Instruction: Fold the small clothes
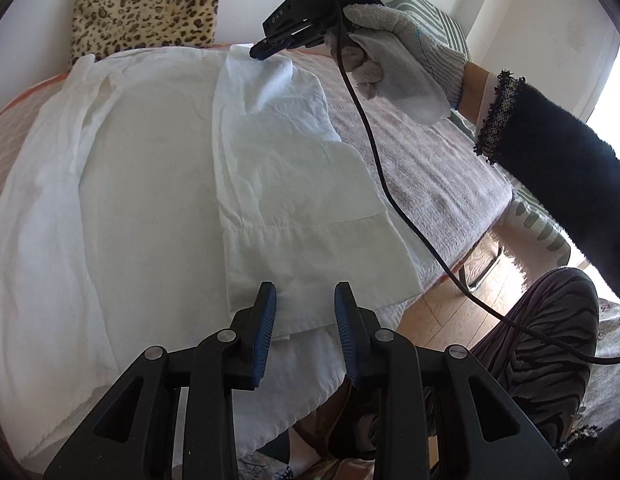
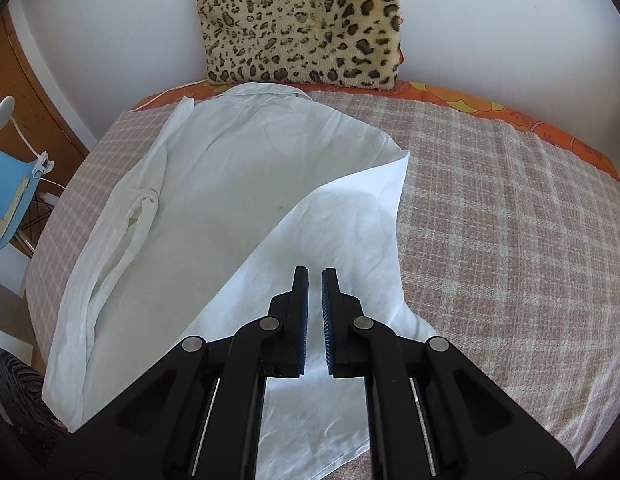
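Note:
A white shirt (image 1: pixel 150 184) lies spread on a checked blanket, its right side folded over toward the middle (image 1: pixel 294 184). My left gripper (image 1: pixel 305 292) is open just above the near hem of that folded panel, holding nothing. My right gripper (image 1: pixel 262 49), held in a gloved hand, pinches the far edge of the folded panel near the collar. In the right wrist view the right gripper (image 2: pixel 315 276) has its jaws nearly shut, with the lifted white fabric (image 2: pixel 350 240) running under and between them. The shirt body (image 2: pixel 214 184) and left sleeve (image 2: pixel 110 240) lie flat.
A leopard-print cushion (image 2: pixel 302 24) leans on the wall behind the bed. The checked blanket (image 2: pixel 510 240) stretches to the right. A black cable (image 1: pixel 390 184) hangs from the right gripper. A blue chair with a clip lamp (image 2: pixel 14 184) stands left. Wooden floor (image 1: pixel 450 304) shows beyond the bed edge.

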`<state>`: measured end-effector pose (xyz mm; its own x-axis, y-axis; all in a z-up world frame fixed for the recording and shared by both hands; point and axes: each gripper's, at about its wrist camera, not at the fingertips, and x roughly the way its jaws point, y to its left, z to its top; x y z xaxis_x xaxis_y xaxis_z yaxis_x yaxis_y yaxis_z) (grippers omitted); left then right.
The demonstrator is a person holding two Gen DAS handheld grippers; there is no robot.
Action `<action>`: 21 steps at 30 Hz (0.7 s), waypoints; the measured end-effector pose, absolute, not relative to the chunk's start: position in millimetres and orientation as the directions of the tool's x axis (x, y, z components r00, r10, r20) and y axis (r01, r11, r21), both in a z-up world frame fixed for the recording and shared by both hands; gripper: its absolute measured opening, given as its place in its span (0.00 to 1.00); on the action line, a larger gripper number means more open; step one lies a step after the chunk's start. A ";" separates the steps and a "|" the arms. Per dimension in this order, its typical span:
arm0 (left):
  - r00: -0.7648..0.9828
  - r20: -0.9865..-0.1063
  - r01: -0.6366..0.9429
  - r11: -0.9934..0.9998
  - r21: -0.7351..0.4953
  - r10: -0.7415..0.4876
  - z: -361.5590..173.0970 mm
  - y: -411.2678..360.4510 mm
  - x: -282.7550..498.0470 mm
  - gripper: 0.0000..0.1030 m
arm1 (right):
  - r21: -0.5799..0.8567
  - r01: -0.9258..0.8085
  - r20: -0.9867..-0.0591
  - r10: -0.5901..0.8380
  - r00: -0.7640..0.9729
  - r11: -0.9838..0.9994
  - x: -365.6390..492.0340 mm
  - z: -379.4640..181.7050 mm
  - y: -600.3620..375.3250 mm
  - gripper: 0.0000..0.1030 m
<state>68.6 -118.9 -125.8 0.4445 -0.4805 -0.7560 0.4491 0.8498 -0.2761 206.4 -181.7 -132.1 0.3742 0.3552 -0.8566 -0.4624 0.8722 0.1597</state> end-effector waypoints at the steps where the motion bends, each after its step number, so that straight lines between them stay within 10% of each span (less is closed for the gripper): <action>1: 0.445 -0.754 0.449 0.849 -0.280 -0.484 -126.4 -118.4 67.4 0.28 | 0.148 -0.453 -0.865 0.337 0.370 0.879 212.2 -140.5 -179.5 0.07; 15: 0.527 -0.708 0.528 0.834 -0.160 -0.470 -97.4 -133.7 41.2 0.28 | 0.278 -0.320 -0.821 0.397 0.410 0.906 231.0 -121.8 -225.1 0.08; 21: 0.514 -0.701 0.608 0.786 -0.110 -0.495 -100.0 -161.1 41.7 0.47 | 0.343 -0.331 -0.812 0.455 0.365 0.879 206.8 -108.6 -267.3 0.43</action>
